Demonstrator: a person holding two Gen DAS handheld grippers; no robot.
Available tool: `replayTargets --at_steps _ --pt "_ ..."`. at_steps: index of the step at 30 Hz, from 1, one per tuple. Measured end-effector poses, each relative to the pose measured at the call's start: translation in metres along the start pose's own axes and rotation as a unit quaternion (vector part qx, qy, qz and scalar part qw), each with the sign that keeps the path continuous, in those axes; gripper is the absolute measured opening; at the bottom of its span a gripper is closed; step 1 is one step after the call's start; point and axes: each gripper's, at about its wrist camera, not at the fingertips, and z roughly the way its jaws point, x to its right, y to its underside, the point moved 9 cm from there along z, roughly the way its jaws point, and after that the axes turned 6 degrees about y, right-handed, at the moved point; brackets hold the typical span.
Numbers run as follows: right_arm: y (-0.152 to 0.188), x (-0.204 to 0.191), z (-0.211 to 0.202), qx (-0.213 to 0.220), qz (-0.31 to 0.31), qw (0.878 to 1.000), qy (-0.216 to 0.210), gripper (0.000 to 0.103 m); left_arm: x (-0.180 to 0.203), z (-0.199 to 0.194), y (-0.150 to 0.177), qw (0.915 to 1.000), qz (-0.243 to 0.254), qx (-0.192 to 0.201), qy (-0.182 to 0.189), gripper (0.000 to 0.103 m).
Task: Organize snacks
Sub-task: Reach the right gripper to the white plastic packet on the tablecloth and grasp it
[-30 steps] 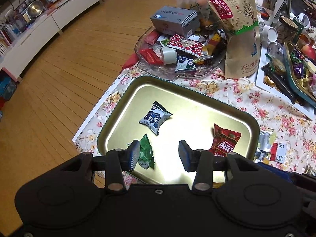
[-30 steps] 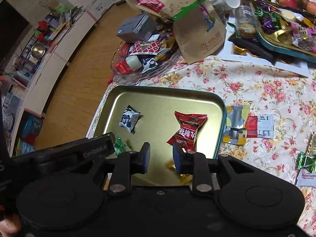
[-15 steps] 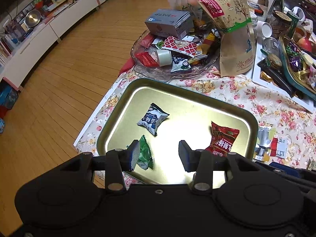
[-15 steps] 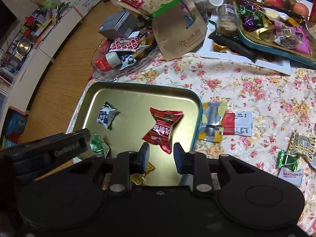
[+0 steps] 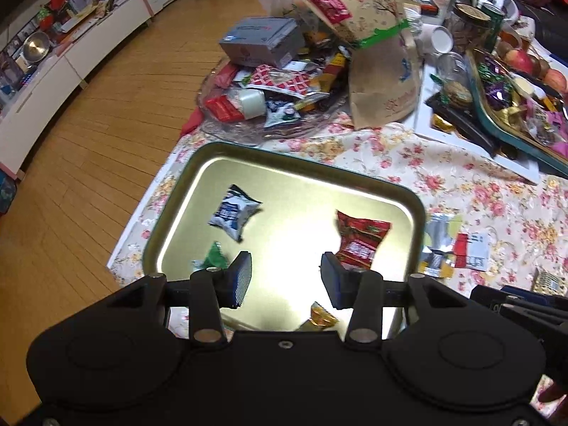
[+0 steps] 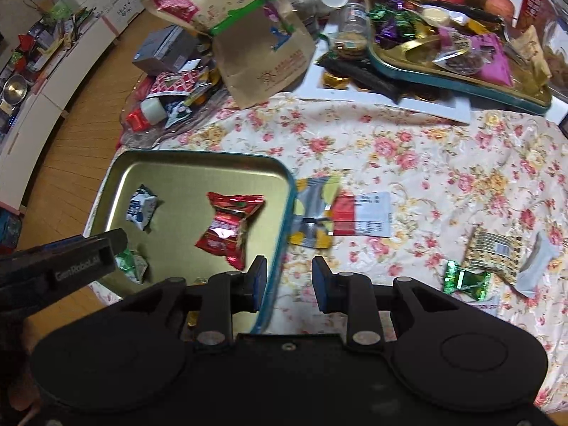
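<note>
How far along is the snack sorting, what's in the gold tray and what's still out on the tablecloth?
Four sweets lie in the gold tray: blue-white, red, green, gold. Both the left gripper and right gripper are empty. The silver-and-red packet, green candy and patterned packet remain outside.

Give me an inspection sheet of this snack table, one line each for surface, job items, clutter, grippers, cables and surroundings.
Surface: floral tablecloth, wrinkled, covering the table.
Job's things: gold metal tray with teal rim holds a red twist-wrapped candy, a blue-and-white candy, a green candy and a small gold-wrapped candy. Outside it lie a silver-yellow-red flat sachet, a green foil candy and a patterned tan packet.
Clutter: glass dish piled with snacks, brown paper bag, second full tray.
Grippers: left gripper open over the tray; right gripper open over the tray's edge, both empty.
Cables: nothing seen.
Surroundings: wooden floor, white cabinets.
</note>
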Motion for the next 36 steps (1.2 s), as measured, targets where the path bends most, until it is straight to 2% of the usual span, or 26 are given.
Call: replayTargets --at_steps 5,8,14,19,24,31,36 --pt "0.005 0.034 0.000 -0.011 0.034 0.999 0.017 0.030 0.034 0.001 0.004 0.9990 0.027 -0.010 0.034 0.052" --pt "0.009 0.055 0.001 -0.020 0.053 0.998 0.021 0.030 0.056 0.002 0.008 0.9979 0.046 -0.016 0.043 0.052" --pt "0.014 0.098 -0.004 -0.007 0.082 0.996 0.041 0.030 0.100 0.003 0.016 0.9934 0.085 -0.029 0.072 0.052" --pt "0.016 0.141 -0.007 -0.007 0.124 0.991 0.057 0.030 0.129 0.008 0.026 0.9890 0.097 -0.055 0.097 0.052" --pt "0.017 0.192 -0.011 0.004 0.189 0.980 0.067 0.030 0.152 0.012 0.034 0.9865 0.114 -0.061 0.101 0.052" --pt "0.029 0.263 -0.009 0.012 0.257 0.959 0.115 0.030 0.176 0.018 0.050 0.9809 0.135 -0.086 0.110 0.052" --pt "0.039 0.295 0.007 0.003 0.291 0.947 0.135 0.030 0.183 0.020 0.059 0.9773 0.151 -0.096 0.114 0.052"
